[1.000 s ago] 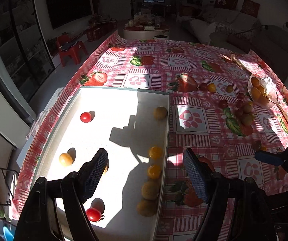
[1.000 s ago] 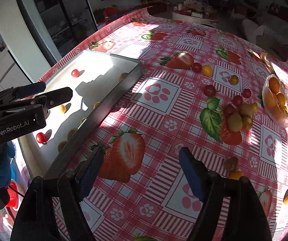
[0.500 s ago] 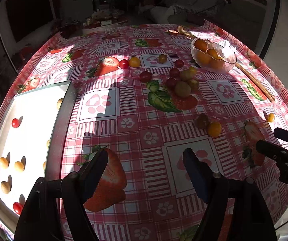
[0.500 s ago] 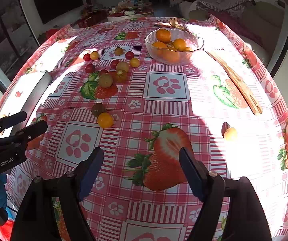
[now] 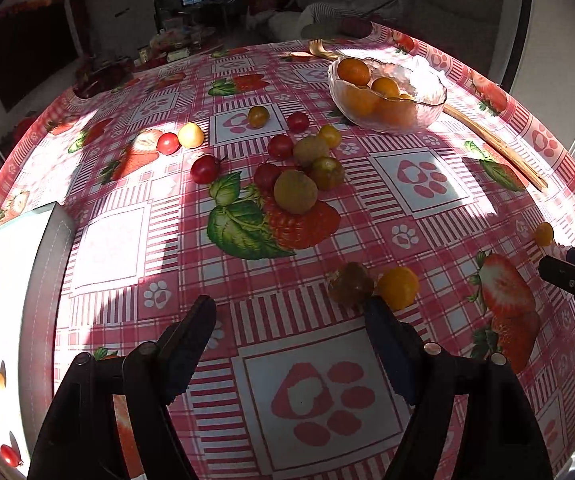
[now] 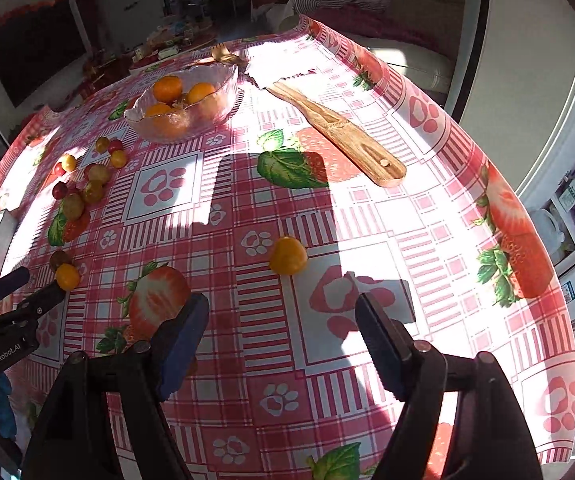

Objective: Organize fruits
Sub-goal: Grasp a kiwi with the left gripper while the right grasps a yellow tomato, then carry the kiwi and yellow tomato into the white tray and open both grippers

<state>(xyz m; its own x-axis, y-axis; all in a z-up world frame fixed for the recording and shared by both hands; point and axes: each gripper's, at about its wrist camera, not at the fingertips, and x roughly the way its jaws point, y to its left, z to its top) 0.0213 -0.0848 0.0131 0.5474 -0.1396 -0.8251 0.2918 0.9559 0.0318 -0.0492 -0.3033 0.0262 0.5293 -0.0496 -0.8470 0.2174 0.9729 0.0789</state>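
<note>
Left tool [image 5: 289,316] spread beside brown fruit [image 5: 350,283], right tool [image 6: 281,314] spread near yellow fruit [image 6: 287,255], wooden spatula [image 6: 339,130] beyond

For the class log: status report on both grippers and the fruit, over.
Left gripper open, empty, nearest a yellow tomato and a dark fruit. Right gripper open, facing a lone tomato. Nothing blocking.
</note>
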